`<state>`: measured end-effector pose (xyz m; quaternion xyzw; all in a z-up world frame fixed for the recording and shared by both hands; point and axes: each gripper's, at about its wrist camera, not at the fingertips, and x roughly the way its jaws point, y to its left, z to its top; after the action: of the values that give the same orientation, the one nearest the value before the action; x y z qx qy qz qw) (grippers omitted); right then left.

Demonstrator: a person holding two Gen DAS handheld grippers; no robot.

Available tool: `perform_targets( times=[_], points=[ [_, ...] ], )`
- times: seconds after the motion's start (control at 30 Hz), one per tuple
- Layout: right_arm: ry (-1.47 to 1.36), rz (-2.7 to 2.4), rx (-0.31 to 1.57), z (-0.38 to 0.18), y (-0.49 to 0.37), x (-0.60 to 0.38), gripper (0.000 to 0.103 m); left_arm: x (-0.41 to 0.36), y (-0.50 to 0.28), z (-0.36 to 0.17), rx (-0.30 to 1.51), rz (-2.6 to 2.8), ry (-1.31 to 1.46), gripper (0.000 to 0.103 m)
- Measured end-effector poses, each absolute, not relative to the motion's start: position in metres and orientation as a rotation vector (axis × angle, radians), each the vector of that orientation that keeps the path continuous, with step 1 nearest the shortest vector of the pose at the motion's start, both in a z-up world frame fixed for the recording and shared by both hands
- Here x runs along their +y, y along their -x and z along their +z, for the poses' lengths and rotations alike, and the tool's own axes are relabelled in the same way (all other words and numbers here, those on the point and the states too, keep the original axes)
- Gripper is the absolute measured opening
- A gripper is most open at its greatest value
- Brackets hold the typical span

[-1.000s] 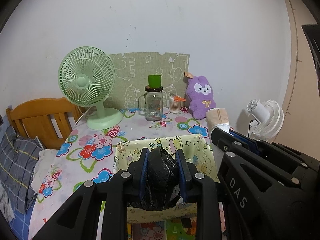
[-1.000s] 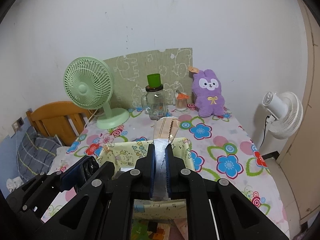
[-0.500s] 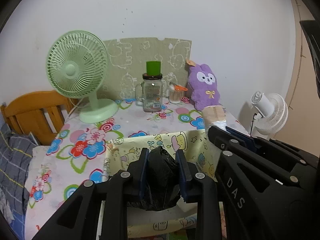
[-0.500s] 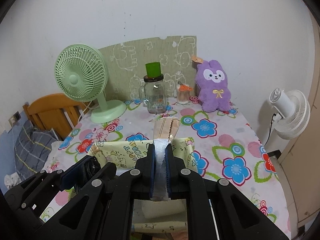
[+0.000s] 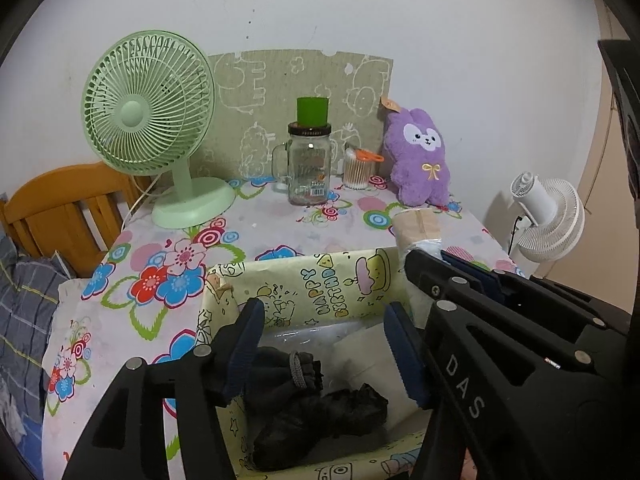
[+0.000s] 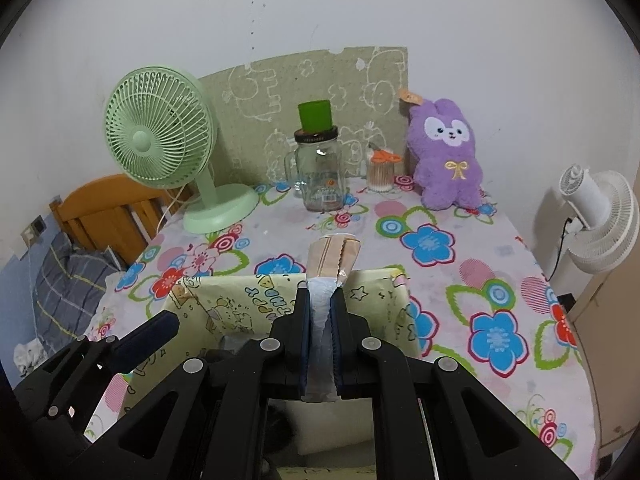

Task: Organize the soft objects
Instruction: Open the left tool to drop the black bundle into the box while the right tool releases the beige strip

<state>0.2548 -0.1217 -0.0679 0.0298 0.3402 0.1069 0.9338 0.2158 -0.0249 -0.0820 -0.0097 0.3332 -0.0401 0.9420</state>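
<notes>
Black cloth in box

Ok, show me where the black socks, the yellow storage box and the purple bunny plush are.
black socks (image 5: 320,408), left wrist view, middle of the dark bundle.
yellow storage box (image 5: 304,280), left wrist view, far wall.
purple bunny plush (image 6: 450,160), right wrist view, on its belly.

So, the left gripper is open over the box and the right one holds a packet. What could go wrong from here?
1. The right gripper pinches the tissue packet near its end only; it might slip or sag outside the yellow box.
2. The left gripper sits low over the black cloth; its fingers could snag it when lifting.
3. The two grippers are close and might collide above the box.
</notes>
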Motion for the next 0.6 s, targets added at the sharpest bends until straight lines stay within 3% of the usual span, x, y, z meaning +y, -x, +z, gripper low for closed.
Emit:
perform_targets(
  times=[0.23, 0.3, 0.4, 0.6],
  points=[
    [-0.057, 0.256, 0.723, -0.0748, -0.2600, -0.1150, 0.013, -0.0210, -0.2185, -0.0856, 0.697, -0.076, 0.021, 0.069],
    [-0.053, 0.264, 0.731, -0.0758, -0.2614, -0.1138, 0.015, -0.0209, -0.2183, -0.0857, 0.699, -0.076, 0.021, 0.071],
    [-0.049, 0.267, 0.739, -0.0765, -0.2627, -0.1132, 0.028, -0.0209, -0.2179, -0.0852, 0.702, -0.074, 0.020, 0.073],
    [-0.033, 0.244, 0.733, -0.0732, -0.2581, -0.1137, 0.032, -0.0214, -0.2155, -0.0832, 0.703, -0.077, 0.021, 0.077]
  ],
)
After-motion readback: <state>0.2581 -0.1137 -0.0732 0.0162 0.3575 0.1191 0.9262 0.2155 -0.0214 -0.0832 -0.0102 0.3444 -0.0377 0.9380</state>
